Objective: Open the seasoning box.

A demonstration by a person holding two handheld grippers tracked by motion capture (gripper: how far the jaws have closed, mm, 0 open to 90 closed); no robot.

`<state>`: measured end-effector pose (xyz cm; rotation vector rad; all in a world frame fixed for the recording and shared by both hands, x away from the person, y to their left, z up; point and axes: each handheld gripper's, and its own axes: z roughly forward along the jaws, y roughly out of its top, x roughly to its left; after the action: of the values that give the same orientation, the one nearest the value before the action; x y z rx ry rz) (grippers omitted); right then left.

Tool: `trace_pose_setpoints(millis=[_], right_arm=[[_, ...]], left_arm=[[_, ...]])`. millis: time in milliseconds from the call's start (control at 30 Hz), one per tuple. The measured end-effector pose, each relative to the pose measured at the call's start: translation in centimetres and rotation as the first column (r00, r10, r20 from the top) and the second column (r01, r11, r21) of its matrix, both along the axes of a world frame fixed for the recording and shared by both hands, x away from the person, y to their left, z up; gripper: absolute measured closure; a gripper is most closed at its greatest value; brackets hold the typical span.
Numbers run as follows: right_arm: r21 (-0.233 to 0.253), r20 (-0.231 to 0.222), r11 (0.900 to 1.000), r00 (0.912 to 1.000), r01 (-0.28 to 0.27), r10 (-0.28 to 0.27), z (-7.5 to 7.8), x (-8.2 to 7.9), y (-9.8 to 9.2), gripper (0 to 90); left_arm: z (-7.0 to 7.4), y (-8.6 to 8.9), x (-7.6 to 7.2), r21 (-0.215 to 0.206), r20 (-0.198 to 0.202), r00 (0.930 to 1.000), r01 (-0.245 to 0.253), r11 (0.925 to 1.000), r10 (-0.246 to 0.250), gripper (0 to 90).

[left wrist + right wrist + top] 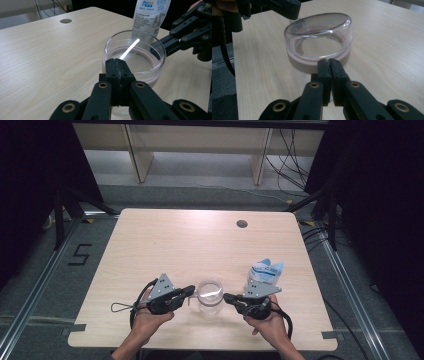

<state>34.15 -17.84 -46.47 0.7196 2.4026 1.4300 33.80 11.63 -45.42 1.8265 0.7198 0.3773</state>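
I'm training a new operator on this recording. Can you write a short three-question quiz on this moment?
1. True or false: both grippers have their jaws shut.
2. What stands on the table behind the right gripper?
3. The clear glass cup sits: A) between the grippers B) left of the left gripper C) at the far edge.

Key: 1 true; 2 a white and blue labelled bottle; 3 A.

Wooden table: glass jar, bottle on it.
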Motion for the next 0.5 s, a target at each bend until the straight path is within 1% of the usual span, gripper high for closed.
trace_pose_setpoints(millis=[33, 100, 133, 167, 200, 233, 267, 300, 333, 367, 400, 433, 467, 500], right_arm=[[0.002, -0.005, 1.000, 1.0000, -0.006, 0.006, 0.0, 0.0, 0.1, 88.2], [0.004, 0.001, 1.000, 0.9999, -0.013, 0.013, 0.1, 0.1, 0.1, 88.5], [0.008, 0.007, 1.000, 0.9999, -0.012, 0.012, 0.2, 0.1, 0.1, 88.5], [0.010, -0.001, 1.000, 1.0000, 0.000, 0.001, 0.3, 0.0, 0.2, 88.5], [0.010, 0.003, 1.000, 0.9998, -0.019, 0.019, 0.3, 0.1, 0.2, 88.5], [0.014, 0.008, 1.000, 0.9998, -0.020, 0.020, 0.4, 0.1, 0.3, 88.5], [0.016, 0.023, 1.000, 0.9997, -0.006, 0.005, 0.5, 0.0, 0.3, 88.5], [0.015, 0.026, 1.000, 0.9994, -0.023, 0.022, 0.6, 0.1, 0.3, 88.5], [0.007, 0.042, 1.000, 0.9988, -0.024, 0.024, 0.7, 0.1, 0.3, 88.5], [0.020, 0.019, 1.000, 0.9997, -0.017, 0.016, 0.8, 0.0, 0.4, 88.5], [0.013, 0.010, 1.000, 0.9999, -0.010, 0.010, 0.9, -0.1, 0.4, 88.5], [0.012, 0.014, 1.000, 0.9996, -0.025, 0.025, 1.0, 0.0, 0.5, 88.5], [0.022, 0.030, 1.000, 0.9995, -0.013, 0.012, 1.0, 0.0, 0.5, 88.5], [0.013, 0.035, 1.000, 0.9993, -0.011, 0.011, 1.1, 0.0, 0.5, 88.5]], left_arm=[[0.0, 0.0, 0.0, 0.000, 0.000, 1.0000, 0.000, 1.0000, 0.000, 89.1], [0.0, 0.0, 0.0, -0.001, -0.001, 1.0000, -0.001, 1.0000, 0.001, 89.0], [0.0, 0.0, 0.0, 0.001, -0.001, 1.0000, 0.000, 1.0000, 0.000, 88.8], [0.0, 0.1, 0.0, -0.004, -0.008, 1.0000, 0.005, 1.0000, -0.005, 87.0], [0.1, 0.1, 0.0, -0.010, -0.018, 0.9998, -0.004, 0.9999, 0.004, 84.2], [0.1, 0.1, 0.0, -0.019, -0.024, 0.9997, -0.009, 0.9998, 0.009, 81.0], [0.2, 0.2, 0.0, -0.018, -0.018, 0.9998, -0.013, 0.9998, 0.012, 78.7], [0.2, 0.3, 0.0, -0.026, -0.017, 0.9997, -0.017, 0.9995, 0.017, 75.2], [0.3, 0.4, 0.0, -0.044, -0.014, 0.9997, -0.019, 0.9988, 0.019, 70.5], [0.4, 0.6, 0.0, -0.056, -0.012, 0.9998, -0.015, 0.9983, 0.014, 68.0], [0.5, 0.8, -0.2, -0.055, -0.009, 0.9998, -0.018, 0.9983, 0.018, 66.3], [0.6, 1.0, -0.3, -0.057, -0.003, 0.9998, -0.018, 0.9982, 0.018, 63.6], [0.7, 1.1, -0.5, -0.060, -0.001, 0.9997, -0.025, 0.9979, 0.025, 60.1], [0.7, 1.3, -0.7, -0.054, -0.001, 0.9995, -0.031, 0.9980, 0.031, 57.1]])
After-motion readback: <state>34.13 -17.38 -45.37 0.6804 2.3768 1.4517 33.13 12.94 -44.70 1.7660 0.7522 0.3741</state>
